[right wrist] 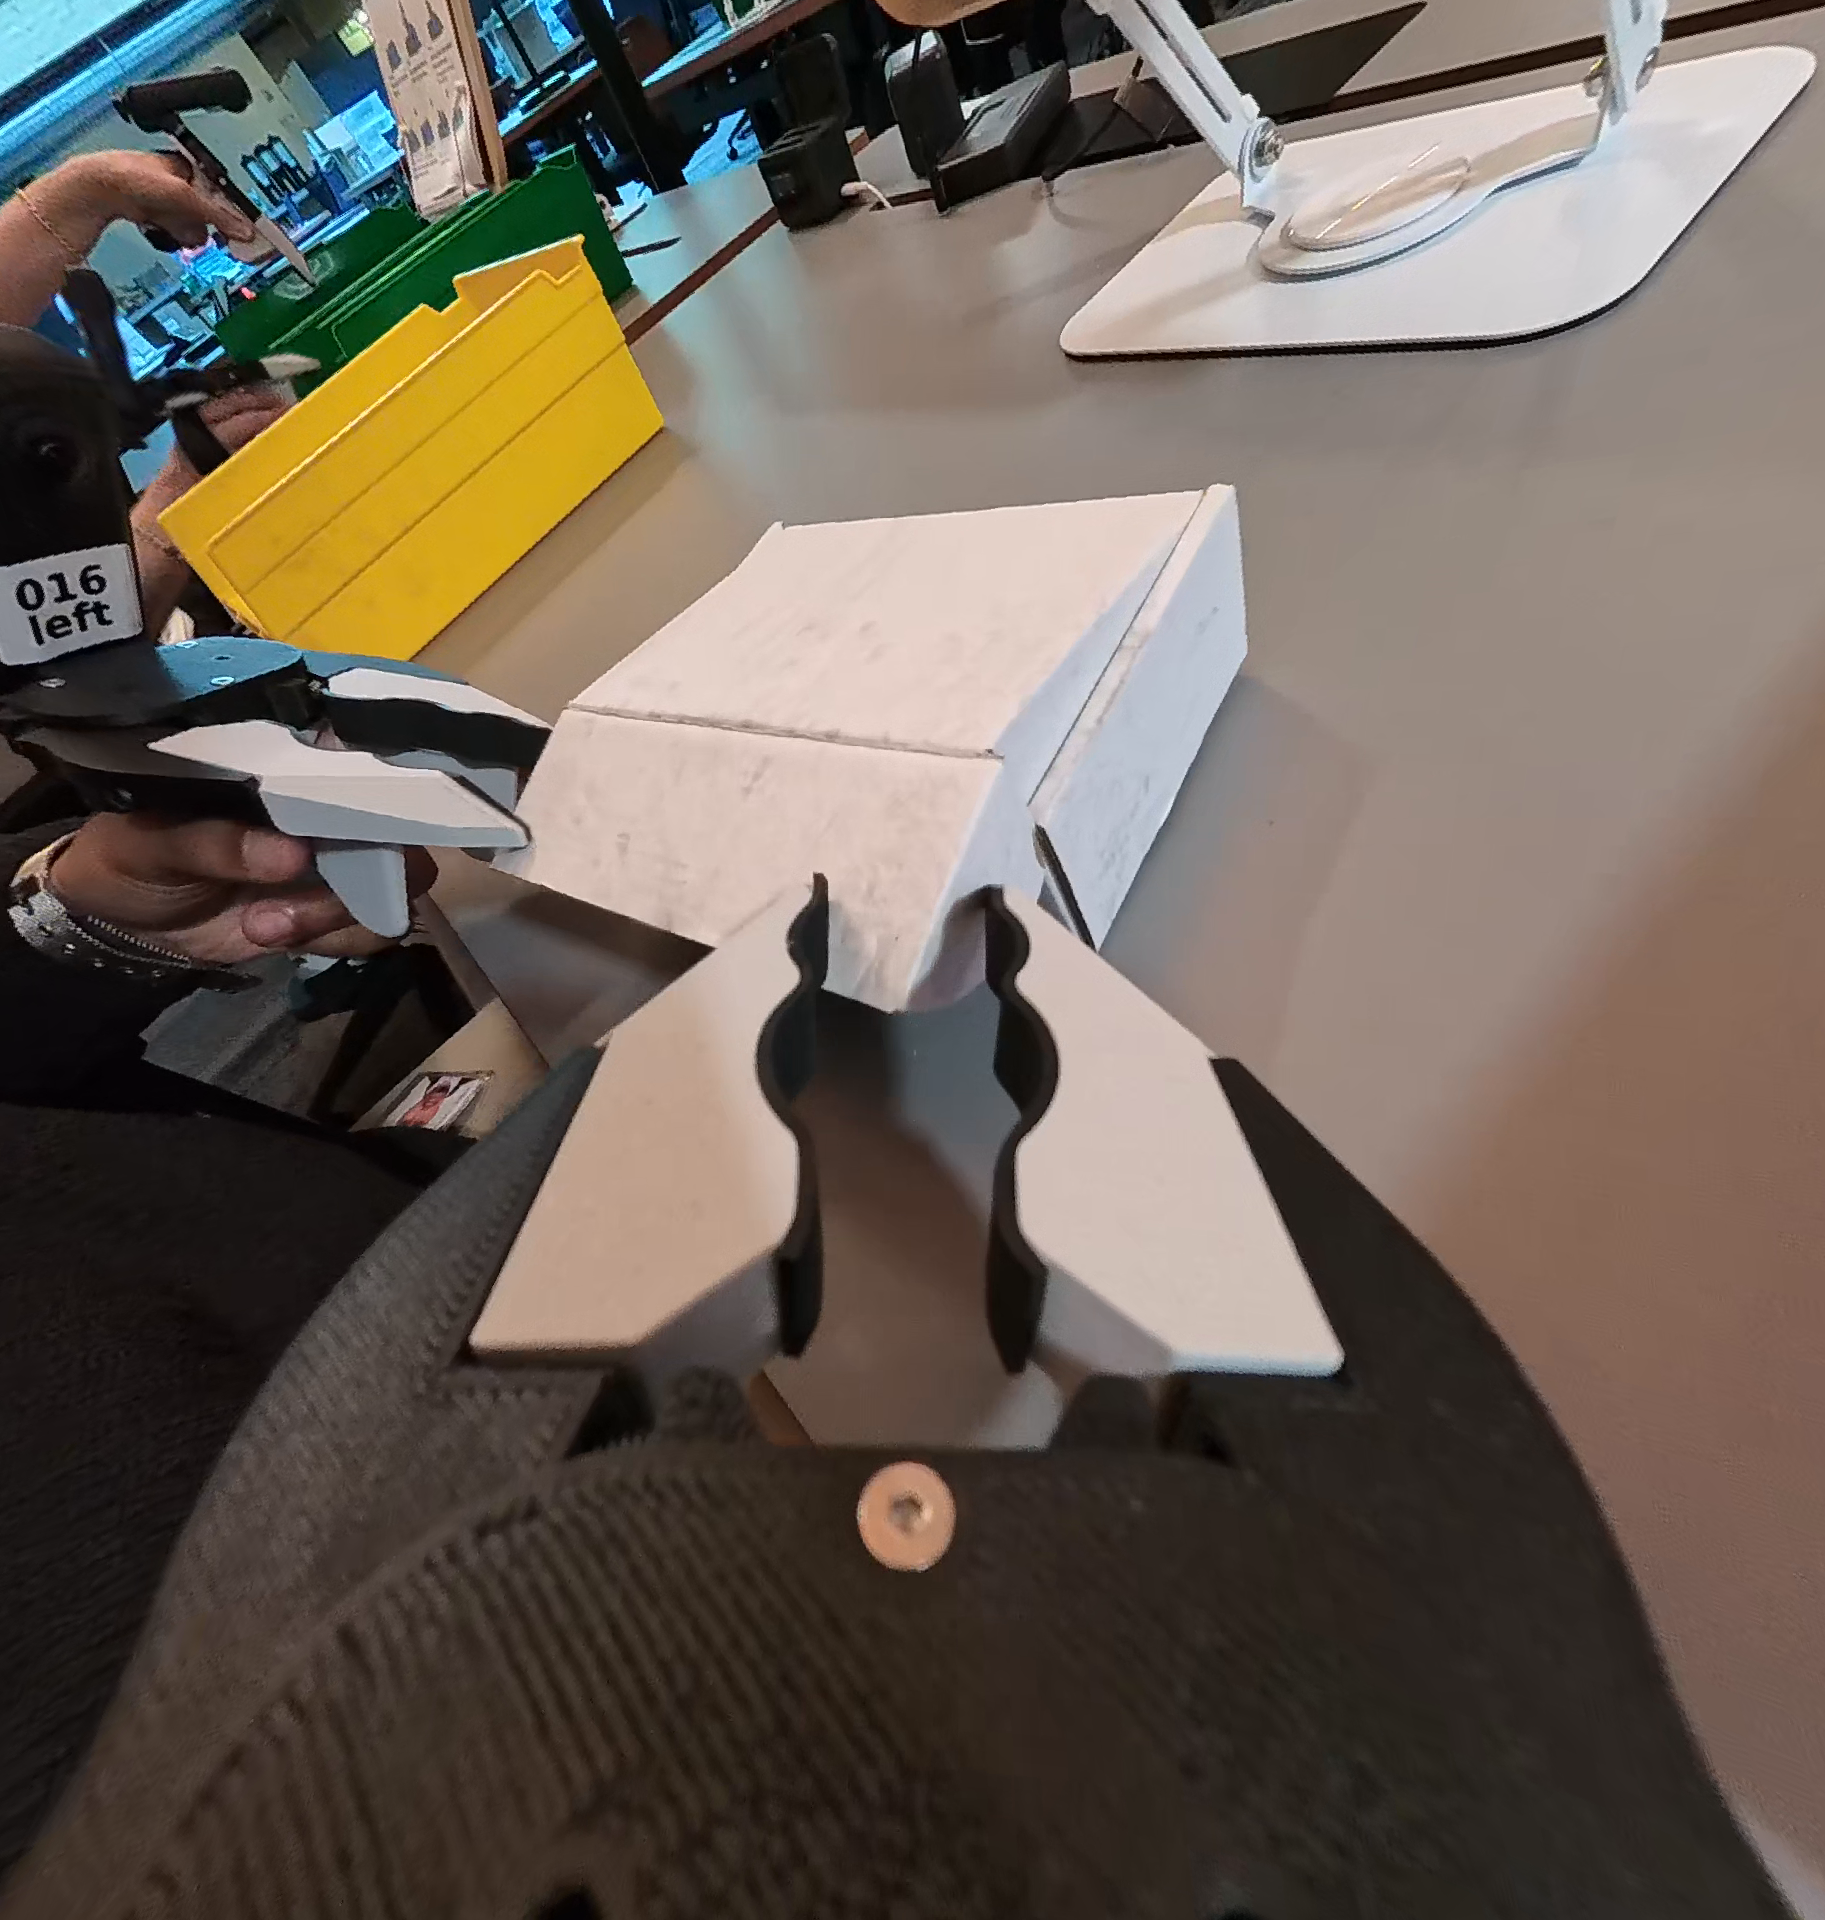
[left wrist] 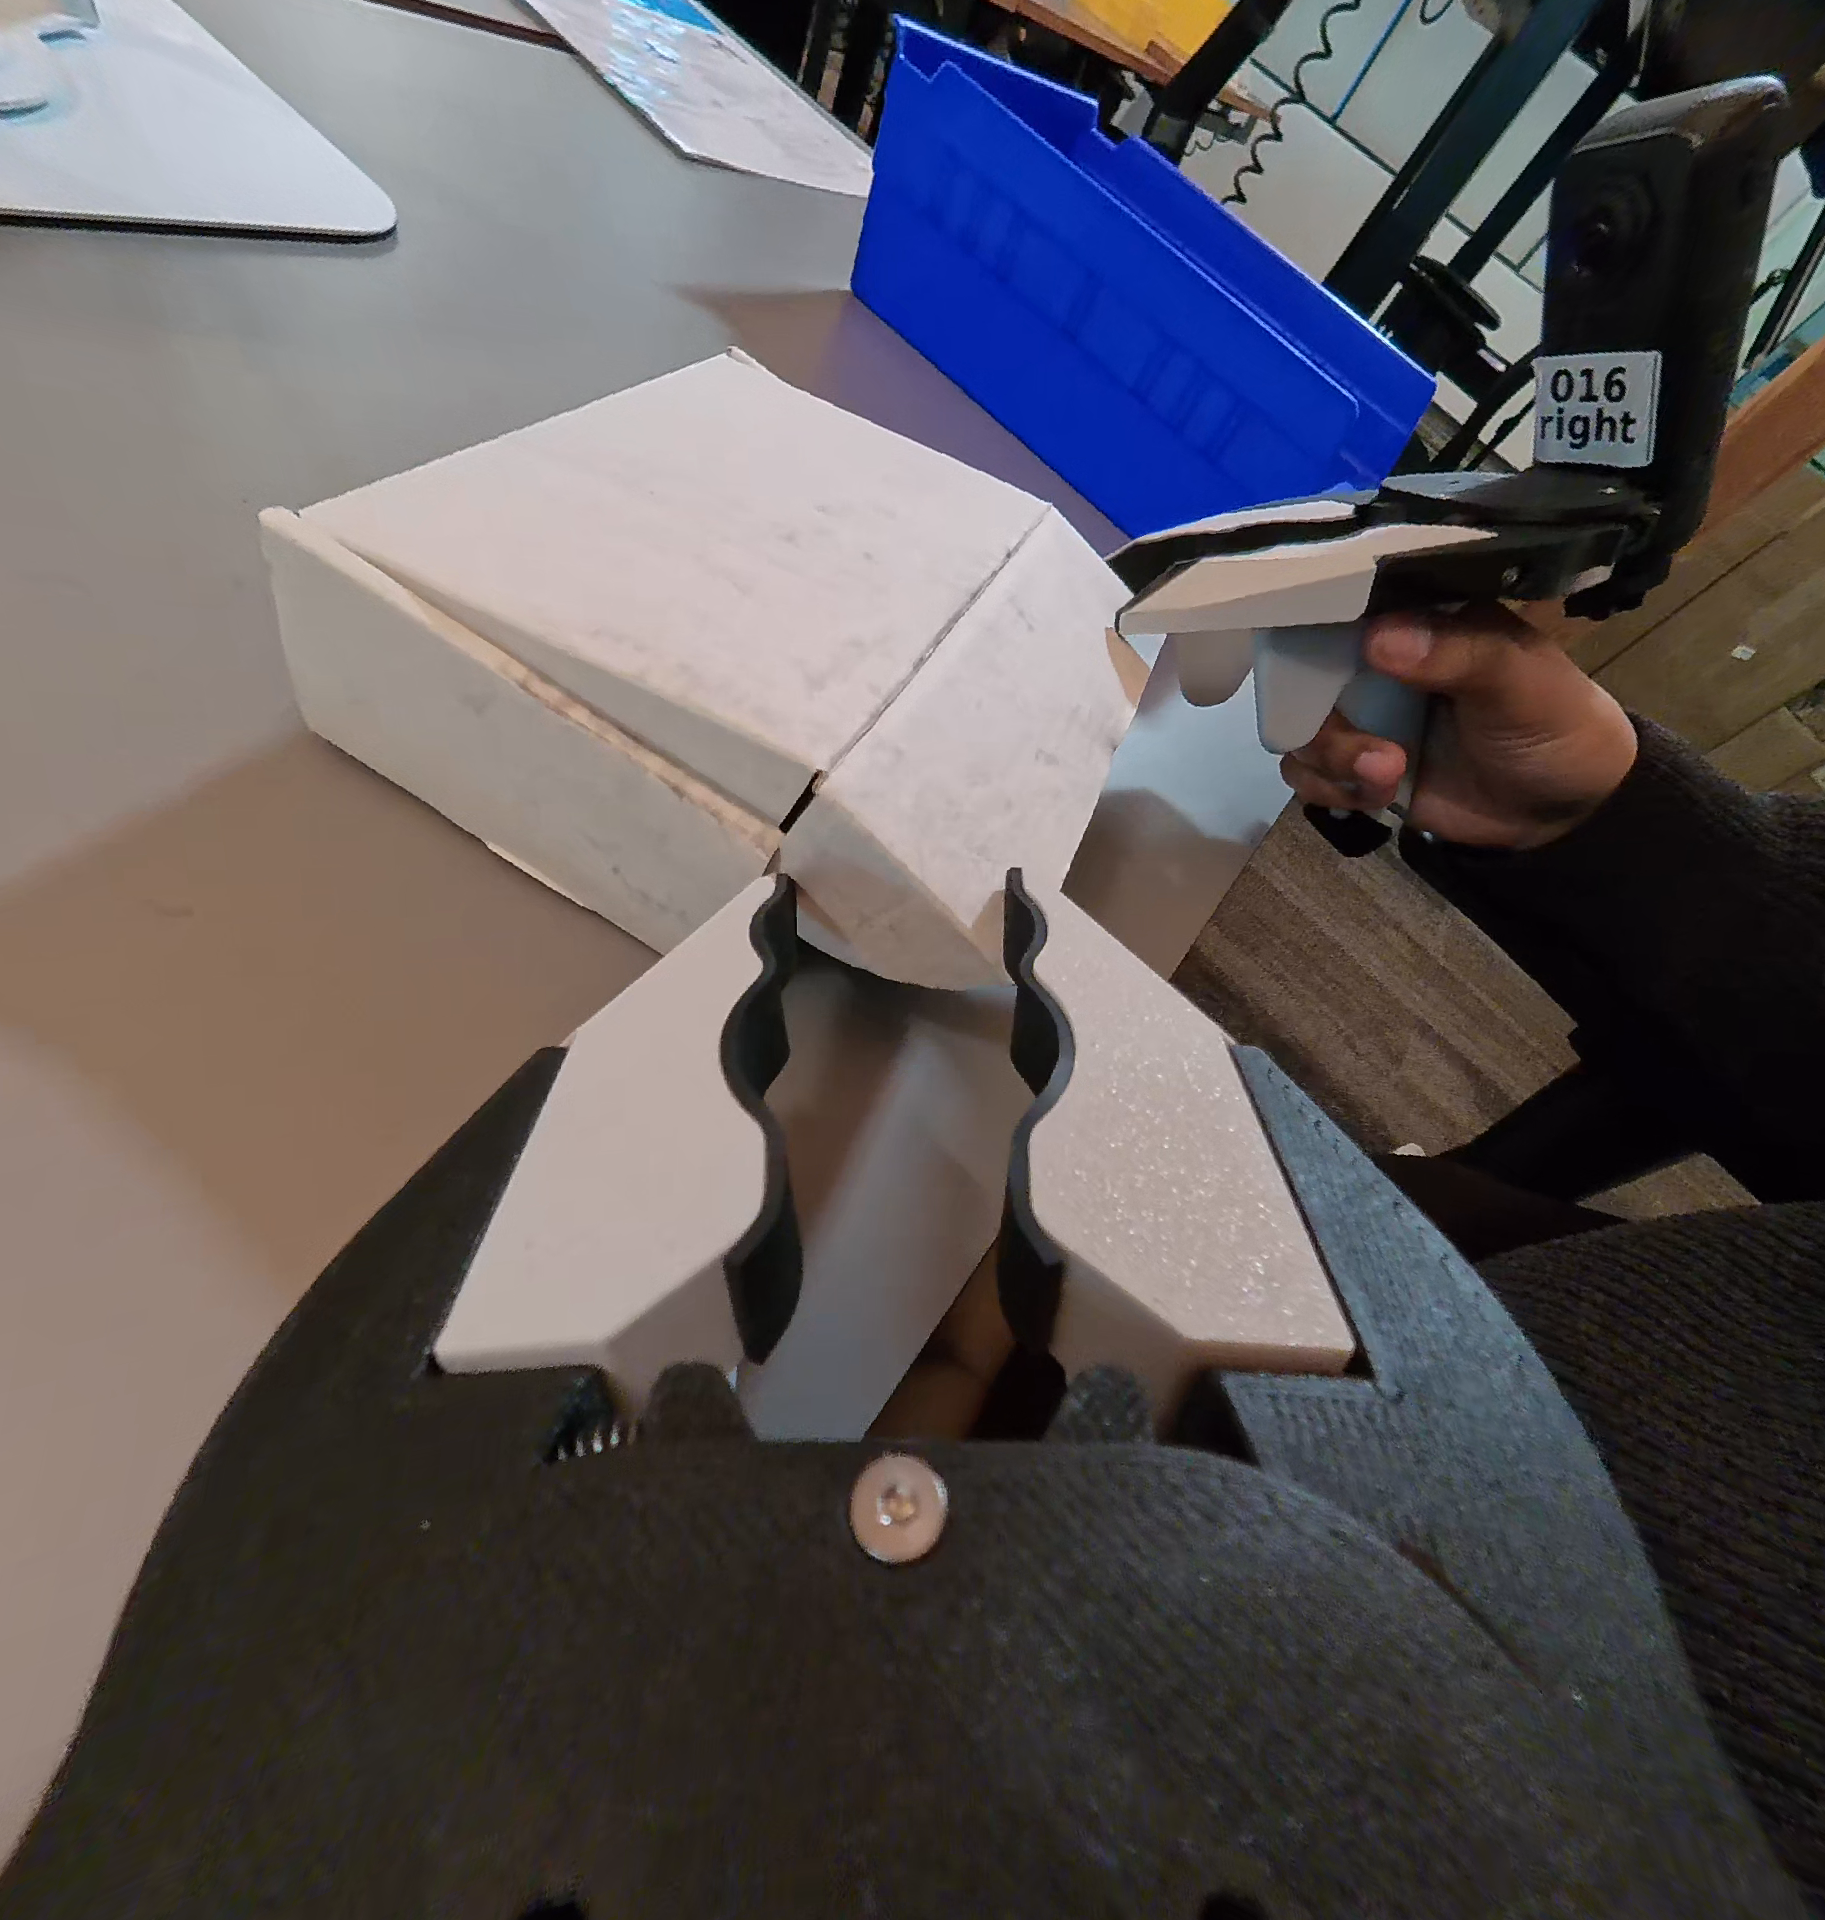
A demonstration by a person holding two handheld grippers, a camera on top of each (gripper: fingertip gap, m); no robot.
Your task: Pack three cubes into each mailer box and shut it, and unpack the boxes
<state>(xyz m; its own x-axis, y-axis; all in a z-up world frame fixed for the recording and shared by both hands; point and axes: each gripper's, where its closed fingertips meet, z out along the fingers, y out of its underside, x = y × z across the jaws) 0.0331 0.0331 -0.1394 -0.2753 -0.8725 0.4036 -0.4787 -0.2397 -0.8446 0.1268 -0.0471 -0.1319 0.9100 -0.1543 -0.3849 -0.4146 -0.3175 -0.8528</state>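
While both grippers, left (left wrist: 892, 904) & right (right wrist: 903, 909), sit part-open w/ nothing held at the near flap of the white mailer box (left wrist: 617, 613), only left view shows blue bin (left wrist: 1126, 301) far right, right view a yellow bin (right wrist: 420, 468) far left.

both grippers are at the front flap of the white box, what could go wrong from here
1. The mailer box sits at the table edge, with its front flap overhanging; a downward push might tip or slide it off.
2. The left gripper and right gripper stand open at opposite flap corners; uneven pressure may crease the flap instead of tucking it.
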